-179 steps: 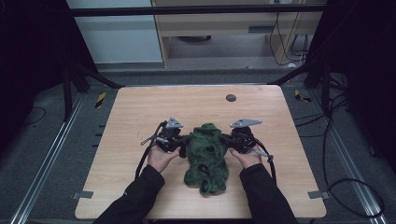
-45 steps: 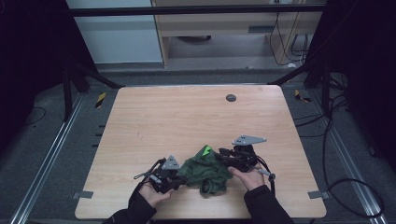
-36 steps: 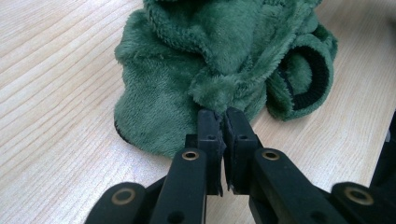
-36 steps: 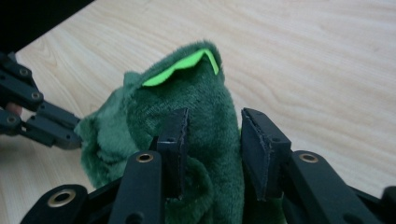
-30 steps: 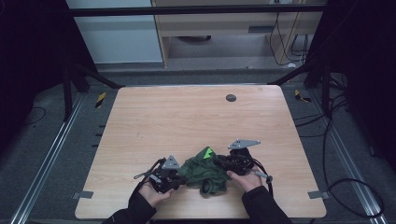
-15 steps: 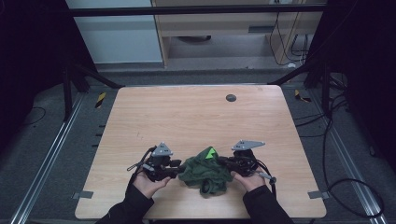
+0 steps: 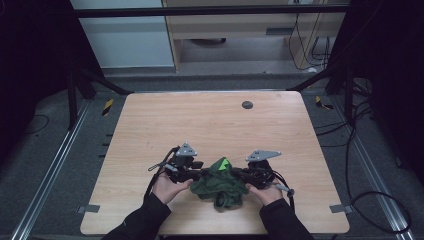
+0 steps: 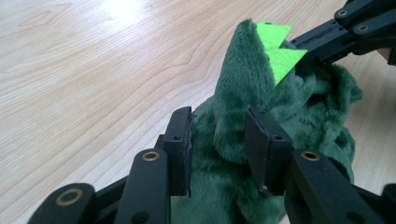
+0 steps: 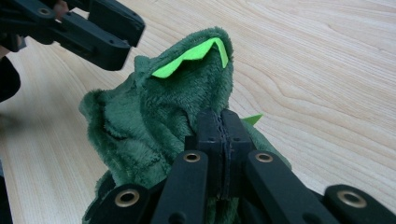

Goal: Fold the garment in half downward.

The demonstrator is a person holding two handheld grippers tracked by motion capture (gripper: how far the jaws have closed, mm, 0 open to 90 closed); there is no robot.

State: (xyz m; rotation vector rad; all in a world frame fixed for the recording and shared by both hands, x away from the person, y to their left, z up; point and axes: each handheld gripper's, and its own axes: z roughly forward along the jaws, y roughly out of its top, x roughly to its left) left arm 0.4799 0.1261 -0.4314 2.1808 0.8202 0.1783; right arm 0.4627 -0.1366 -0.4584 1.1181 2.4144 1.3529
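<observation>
We see a dark green plush garment (image 7: 219,182) with bright green felt spikes (image 8: 277,50) bunched near the front edge of the wooden table (image 7: 210,120); the left gripper (image 8: 218,140) has its jaws parted around a raised fold; the right gripper (image 9: 219,135) is clenched on the plush garment from the opposite side.

I count one bench (image 7: 210,125) before me; on it one green plush garment (image 7: 219,184) with bright green spikes; one dark round spot (image 7: 247,104) on the far part; I hold two grippers, my left gripper (image 8: 218,140) and my right gripper (image 9: 218,140).
</observation>
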